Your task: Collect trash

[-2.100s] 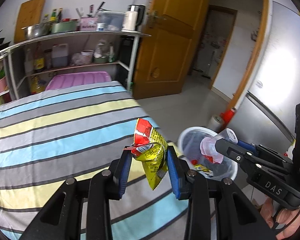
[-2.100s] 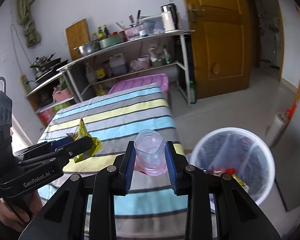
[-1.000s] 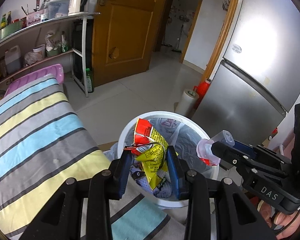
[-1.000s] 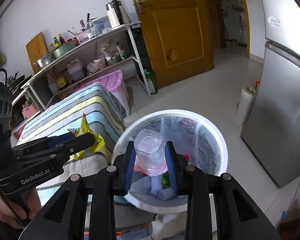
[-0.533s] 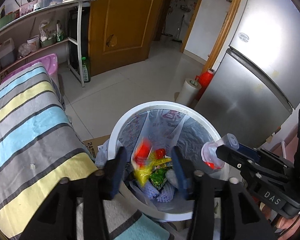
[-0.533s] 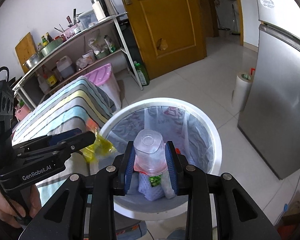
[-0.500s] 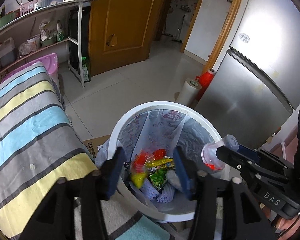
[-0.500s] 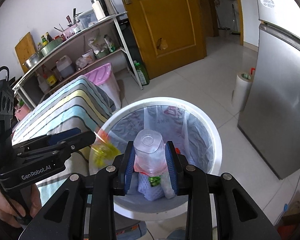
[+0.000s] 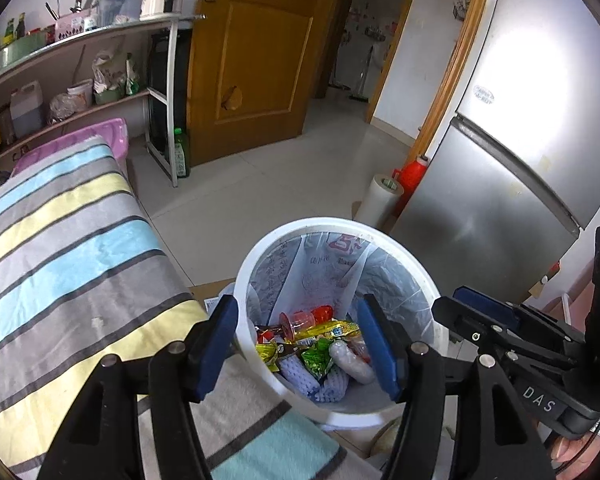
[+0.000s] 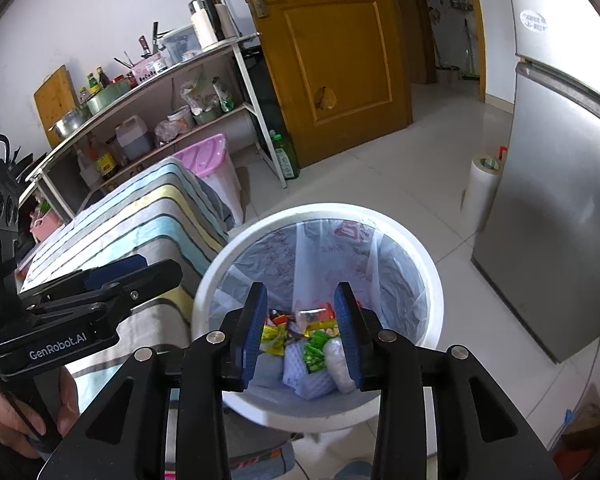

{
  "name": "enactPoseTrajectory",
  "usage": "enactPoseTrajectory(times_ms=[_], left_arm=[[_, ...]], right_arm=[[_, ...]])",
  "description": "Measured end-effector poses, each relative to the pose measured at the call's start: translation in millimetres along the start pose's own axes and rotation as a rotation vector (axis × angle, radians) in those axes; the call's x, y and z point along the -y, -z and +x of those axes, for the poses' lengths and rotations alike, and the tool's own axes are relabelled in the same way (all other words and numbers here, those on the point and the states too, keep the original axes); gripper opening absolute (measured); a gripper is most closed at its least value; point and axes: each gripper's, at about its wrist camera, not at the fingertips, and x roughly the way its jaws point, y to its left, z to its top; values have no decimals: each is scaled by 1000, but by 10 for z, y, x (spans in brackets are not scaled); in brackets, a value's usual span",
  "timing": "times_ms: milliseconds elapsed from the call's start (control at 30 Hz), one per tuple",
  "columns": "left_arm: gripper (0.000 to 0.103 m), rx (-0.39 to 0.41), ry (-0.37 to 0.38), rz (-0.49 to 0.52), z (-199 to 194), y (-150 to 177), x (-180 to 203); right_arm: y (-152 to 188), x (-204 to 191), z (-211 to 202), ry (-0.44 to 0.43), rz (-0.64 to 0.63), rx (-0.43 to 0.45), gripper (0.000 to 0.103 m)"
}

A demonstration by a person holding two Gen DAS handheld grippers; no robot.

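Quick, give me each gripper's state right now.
Left gripper: jaws opening, nothing between them, above the trash bin.
Right gripper: jaws opening, nothing between them, above the same bin.

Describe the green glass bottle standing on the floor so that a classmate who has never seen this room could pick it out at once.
Start at the big brown wooden door. Look left to the metal shelf rack beside it, then down to the tiled floor at the foot of the rack's white leg. There stands the green bottle, upright, with a green cap and a pale label. It is the only bottle on the floor; the others sit on shelves.
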Motion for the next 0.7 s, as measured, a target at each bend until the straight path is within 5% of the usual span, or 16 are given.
enactPoseTrajectory(times_ms=[700], left_arm=[[66, 151, -92, 4, -1146, 549, -99]], right_arm=[[472, -762, -875, 6, -140, 101, 37]])
